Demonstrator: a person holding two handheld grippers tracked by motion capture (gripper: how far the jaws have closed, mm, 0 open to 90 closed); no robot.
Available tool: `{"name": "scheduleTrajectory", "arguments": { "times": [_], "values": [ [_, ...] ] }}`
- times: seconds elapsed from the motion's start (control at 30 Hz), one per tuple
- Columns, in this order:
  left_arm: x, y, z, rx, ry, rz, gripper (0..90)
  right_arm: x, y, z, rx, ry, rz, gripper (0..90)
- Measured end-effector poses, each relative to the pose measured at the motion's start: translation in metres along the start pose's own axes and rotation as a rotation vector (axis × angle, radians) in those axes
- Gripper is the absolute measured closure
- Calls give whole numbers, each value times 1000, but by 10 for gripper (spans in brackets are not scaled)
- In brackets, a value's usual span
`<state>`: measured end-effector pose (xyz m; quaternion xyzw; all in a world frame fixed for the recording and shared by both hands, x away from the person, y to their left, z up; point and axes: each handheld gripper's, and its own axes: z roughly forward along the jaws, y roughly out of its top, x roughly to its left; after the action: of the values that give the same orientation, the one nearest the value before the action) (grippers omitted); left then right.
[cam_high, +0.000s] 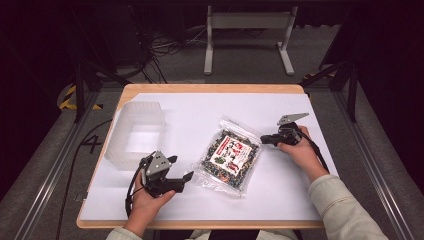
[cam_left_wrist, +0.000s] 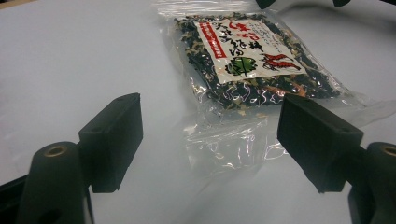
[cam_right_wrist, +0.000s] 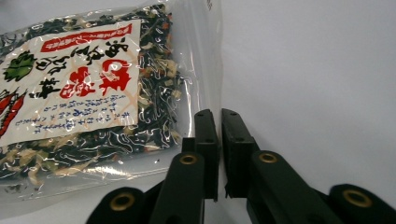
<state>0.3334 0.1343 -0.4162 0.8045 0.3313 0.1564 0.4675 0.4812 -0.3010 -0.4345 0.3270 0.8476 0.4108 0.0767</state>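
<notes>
Left gripper (cam_high: 184, 169) sat low, near table's front edge, held in left hand (cam_high: 145, 200), its 2 jaws spread wide, nothing between pads. Right gripper (cam_high: 264, 140) lay level in right hand (cam_high: 300, 150), pointing toward left gripper's side, jaws pressed together.

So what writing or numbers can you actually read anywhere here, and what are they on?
"4": dark numeral on the floor left of the table.
Label on the clear bag of dried mix: East Asian characters in red, black and blue, too blurred to quote.
Nothing else bears readable text.
</notes>
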Motion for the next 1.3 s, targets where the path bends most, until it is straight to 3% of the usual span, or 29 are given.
{"name": "scheduleTrajectory", "arguments": {
  "times": [0.37,0.53,0.8,0.87,1.07,1.3],
  "values": [
    [1,0,-1,-7,1,-7,233,8,7,-8,-4,-36,34,900],
    [2,1,-2,-18,-8,-16,235,12,13,-23,-54,-20,55,900],
    [-2,11,-5,-32,-5,7,239,24,27,-45,-105,-13,5,900],
    [-2,15,-7,-41,-7,8,238,29,31,-49,-112,-23,-30,900],
    [3,26,-13,-65,-6,-8,229,42,41,-62,-158,-17,-71,900],
    [5,35,-14,-68,3,1,221,58,54,-76,-195,-11,-129,900]
  ]
}}
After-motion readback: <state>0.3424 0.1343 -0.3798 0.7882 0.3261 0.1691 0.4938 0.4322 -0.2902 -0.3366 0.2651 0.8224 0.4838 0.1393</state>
